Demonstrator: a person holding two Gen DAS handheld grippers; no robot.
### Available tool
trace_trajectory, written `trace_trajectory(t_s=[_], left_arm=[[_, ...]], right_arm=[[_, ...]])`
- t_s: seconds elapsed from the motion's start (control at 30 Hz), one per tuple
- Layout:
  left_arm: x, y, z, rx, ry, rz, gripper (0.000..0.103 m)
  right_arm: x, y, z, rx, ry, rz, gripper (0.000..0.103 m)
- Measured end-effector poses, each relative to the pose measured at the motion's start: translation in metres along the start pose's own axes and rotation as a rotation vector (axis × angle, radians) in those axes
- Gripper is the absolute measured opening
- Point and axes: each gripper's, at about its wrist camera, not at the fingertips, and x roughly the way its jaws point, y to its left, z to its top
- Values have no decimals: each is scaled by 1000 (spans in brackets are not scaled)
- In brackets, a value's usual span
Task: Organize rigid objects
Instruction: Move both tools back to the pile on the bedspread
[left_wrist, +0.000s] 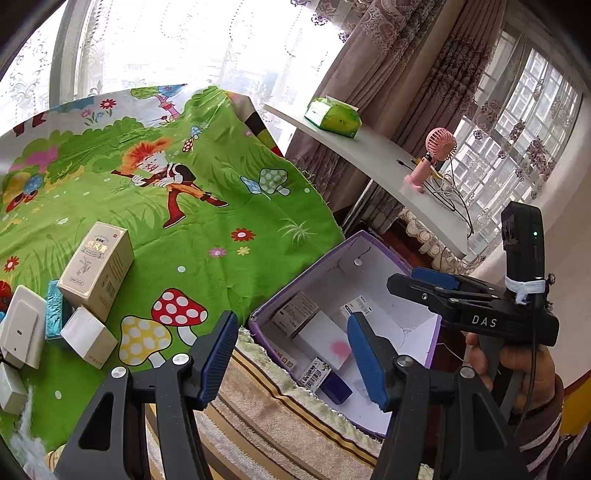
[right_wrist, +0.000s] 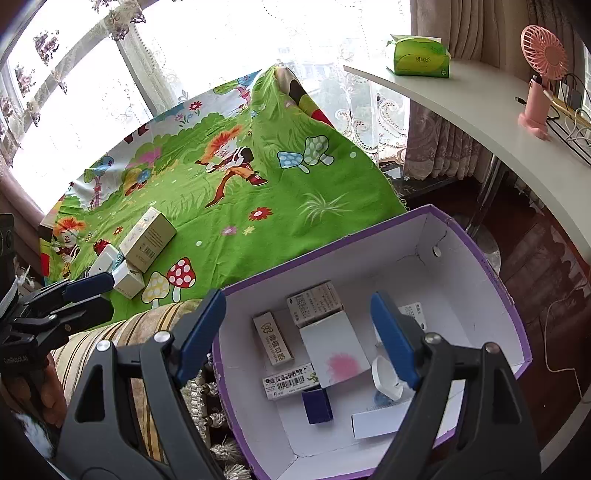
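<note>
My left gripper (left_wrist: 293, 354) has its jaws partly apart and empty, and my right gripper (right_wrist: 299, 339) holds its jaws wide, also with nothing between them. Both hang over the purple box (right_wrist: 495, 280), which stands beside the green cartoon cloth (left_wrist: 221, 229), so I judge a piece was put in. Inside the box several small cartons lie flat, such as the white carton with a pink mark (right_wrist: 336, 350) in the middle and a dark blue block (right_wrist: 317, 406) at six o'clock from it. On the cloth, at nine o'clock in the left view, the beige carton (left_wrist: 96, 269), a white cube box (left_wrist: 88, 338) and a white device (left_wrist: 24, 332) wait close together, probably my next pieces.
</note>
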Motion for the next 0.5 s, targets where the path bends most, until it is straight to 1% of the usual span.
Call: trace_trajectory(t_s=[0.3,0.5], left_arm=[[-30,45,-11,-87,-43,55,63],[-52,83,-25,-169,-59,118,63]], right_arm=[[6,32,1,-66,22,18,83],[12,52,1,-106,39,32,83]])
